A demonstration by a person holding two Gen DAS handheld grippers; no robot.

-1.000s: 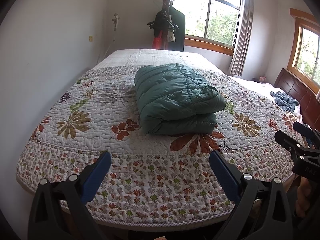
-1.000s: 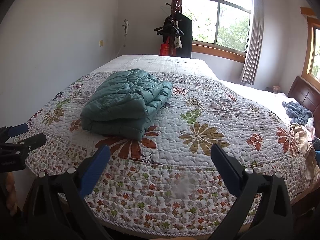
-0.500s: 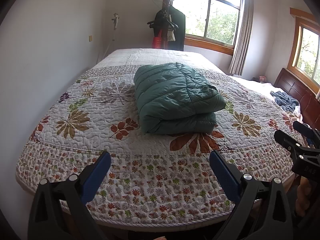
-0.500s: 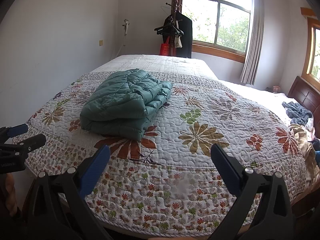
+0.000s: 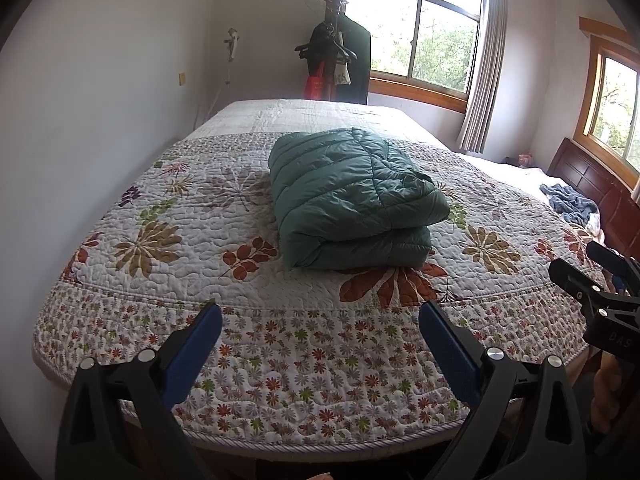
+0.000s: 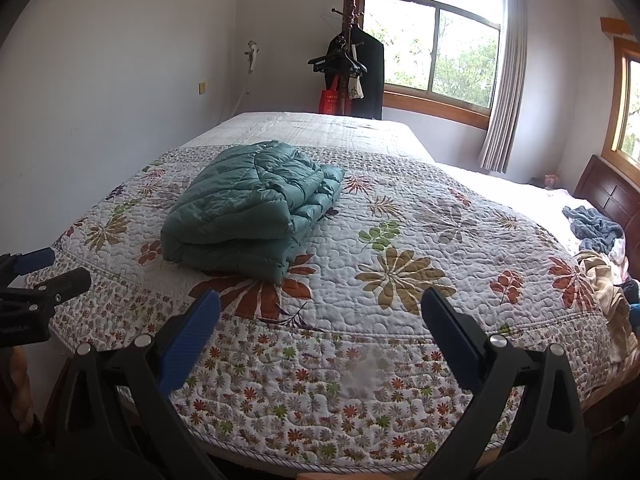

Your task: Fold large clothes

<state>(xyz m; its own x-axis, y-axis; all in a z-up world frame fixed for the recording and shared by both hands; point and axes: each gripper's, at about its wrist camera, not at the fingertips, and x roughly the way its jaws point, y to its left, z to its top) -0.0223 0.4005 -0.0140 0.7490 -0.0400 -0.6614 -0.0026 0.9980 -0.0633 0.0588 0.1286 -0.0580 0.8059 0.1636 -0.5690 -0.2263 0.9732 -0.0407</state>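
Folded green jacket sits mid-frame on the quilt.
Left gripper and right gripper hang spread, empty; judge the fold done.

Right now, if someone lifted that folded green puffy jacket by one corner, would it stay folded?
Probably not. The folded green quilted puffer jacket lies in loose, soft layers, so it would likely flop open. Its puffy fill suggests lightness, and its smooth shell may slip.

Your green jacket is puffy quilted cloth with a slight sheen. The bed wears a matt stitched floral quilt. Your left tool has matt black plastic arms.
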